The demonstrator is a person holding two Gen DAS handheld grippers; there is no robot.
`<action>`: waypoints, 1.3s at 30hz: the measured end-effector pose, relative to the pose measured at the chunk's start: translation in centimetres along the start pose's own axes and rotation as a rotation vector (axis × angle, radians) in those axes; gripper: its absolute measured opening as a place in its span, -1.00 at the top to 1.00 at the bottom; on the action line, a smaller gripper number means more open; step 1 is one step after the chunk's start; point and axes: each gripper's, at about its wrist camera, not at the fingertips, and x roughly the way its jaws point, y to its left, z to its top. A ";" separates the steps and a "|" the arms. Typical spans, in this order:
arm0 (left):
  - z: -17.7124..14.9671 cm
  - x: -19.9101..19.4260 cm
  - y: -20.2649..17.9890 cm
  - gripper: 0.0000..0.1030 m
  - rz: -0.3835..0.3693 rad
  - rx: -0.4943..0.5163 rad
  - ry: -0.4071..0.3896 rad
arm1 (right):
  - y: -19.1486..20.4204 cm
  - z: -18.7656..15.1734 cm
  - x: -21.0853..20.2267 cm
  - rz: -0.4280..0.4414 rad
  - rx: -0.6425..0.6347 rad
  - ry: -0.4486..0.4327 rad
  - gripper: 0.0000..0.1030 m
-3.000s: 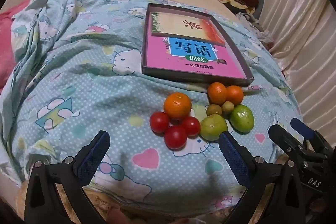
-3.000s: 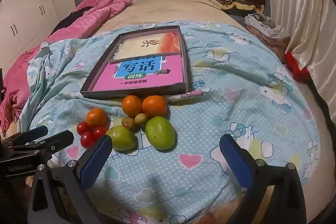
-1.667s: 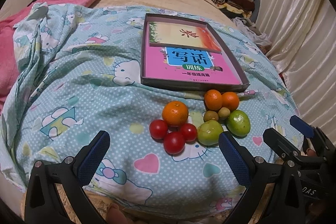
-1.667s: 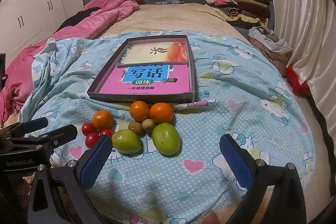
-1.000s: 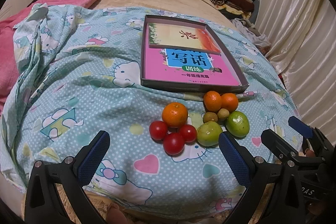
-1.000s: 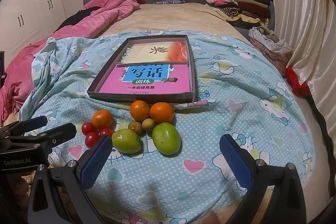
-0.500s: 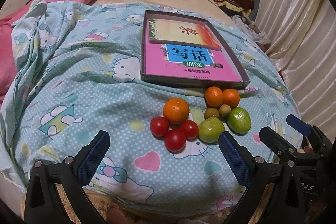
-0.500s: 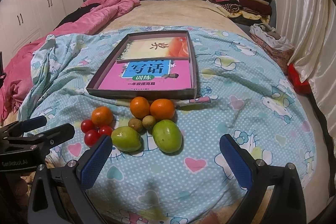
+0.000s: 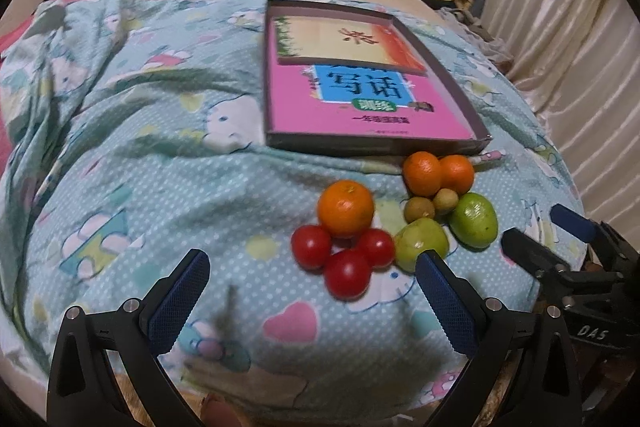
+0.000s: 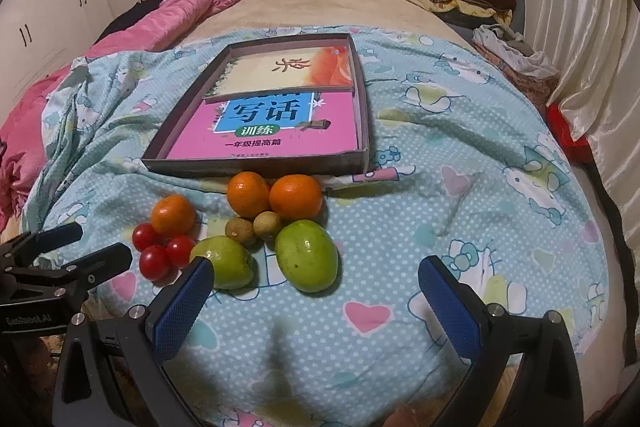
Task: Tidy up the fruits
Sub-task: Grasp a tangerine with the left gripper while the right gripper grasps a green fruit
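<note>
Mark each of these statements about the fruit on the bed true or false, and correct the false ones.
1. Three red tomatoes lie bunched below a single orange. True.
2. The shallow box already holds fruit. False: it holds only books; all the fruit lies on the blue bedsheet.
3. The left gripper is shut on a tomato. False: it is open and empty.
4. Two small brown fruits sit between the pair of oranges and the two green fruits. True.
5. The right gripper is open and holds nothing. True.
</note>
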 end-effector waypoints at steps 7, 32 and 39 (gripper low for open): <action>1.4 1.1 -0.7 -0.86 -0.024 0.037 -0.001 | -0.4 0.0 2.1 -0.023 -0.002 0.064 -1.00; 3.3 5.5 -1.4 0.00 -0.069 0.113 0.145 | 0.9 0.4 6.9 0.001 -0.109 0.183 -0.08; 3.6 6.5 -2.2 0.13 -0.065 0.141 0.165 | 0.5 0.5 7.3 0.029 -0.092 0.179 0.04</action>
